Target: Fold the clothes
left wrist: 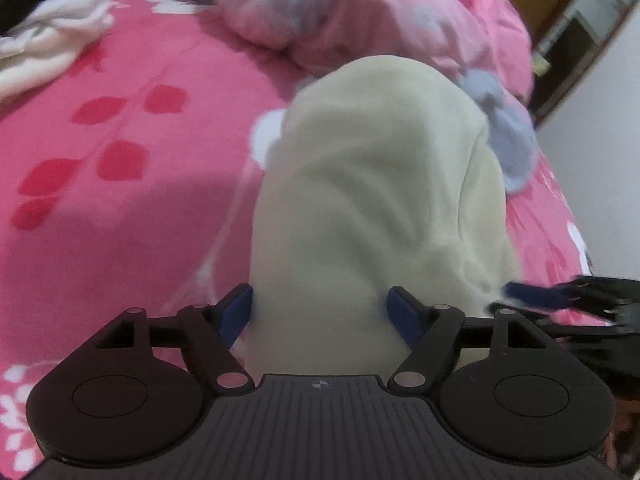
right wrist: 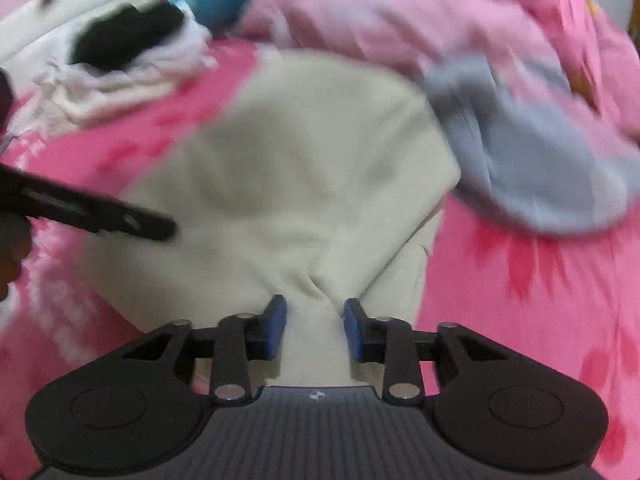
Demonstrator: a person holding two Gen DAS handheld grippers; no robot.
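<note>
A pale green garment (left wrist: pixel 376 184) lies bunched on the pink flowered bedsheet (left wrist: pixel 120 208). Its near end runs between the blue pads of my left gripper (left wrist: pixel 322 312), whose jaws stand wide apart and open. In the right wrist view the same garment (right wrist: pixel 288 168) spreads out ahead. A creased tongue of it lies between the pads of my right gripper (right wrist: pixel 315 328), which is open and not pinching it. The right gripper (left wrist: pixel 560 300) shows blurred at the right edge of the left wrist view. Over the garment's left side, the right wrist view shows the left gripper (right wrist: pixel 100 212) as a dark bar.
A grey-blue garment (right wrist: pixel 532 168) lies just right of the green one. A pink quilt (left wrist: pixel 380 16) is heaped behind. White and black clothes (right wrist: pixel 120 60) are piled at the far left. The bed's right edge (left wrist: pixel 568 200) drops off beside a wall and wooden furniture (left wrist: pixel 576 32).
</note>
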